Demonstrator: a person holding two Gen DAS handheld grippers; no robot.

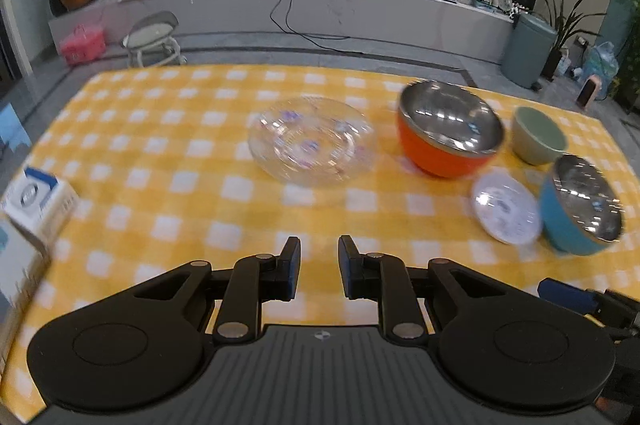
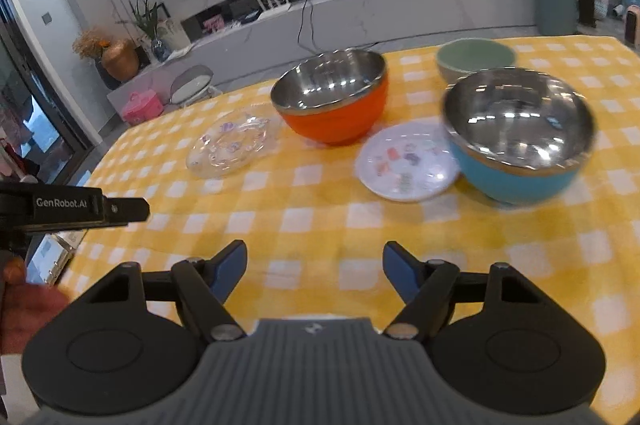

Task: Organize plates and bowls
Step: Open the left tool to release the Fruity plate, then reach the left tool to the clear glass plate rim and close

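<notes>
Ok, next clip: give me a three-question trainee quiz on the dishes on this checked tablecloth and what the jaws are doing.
1. True or false: the orange bowl is stacked inside the blue bowl.
2. Which dish touches or overlaps the blue bowl? A) clear glass plate B) white plate C) green bowl
3. What does the right gripper hold?

Key: 1. False, they stand apart. 2. B. 3. Nothing; it is open above the tablecloth, as is the left gripper.
</notes>
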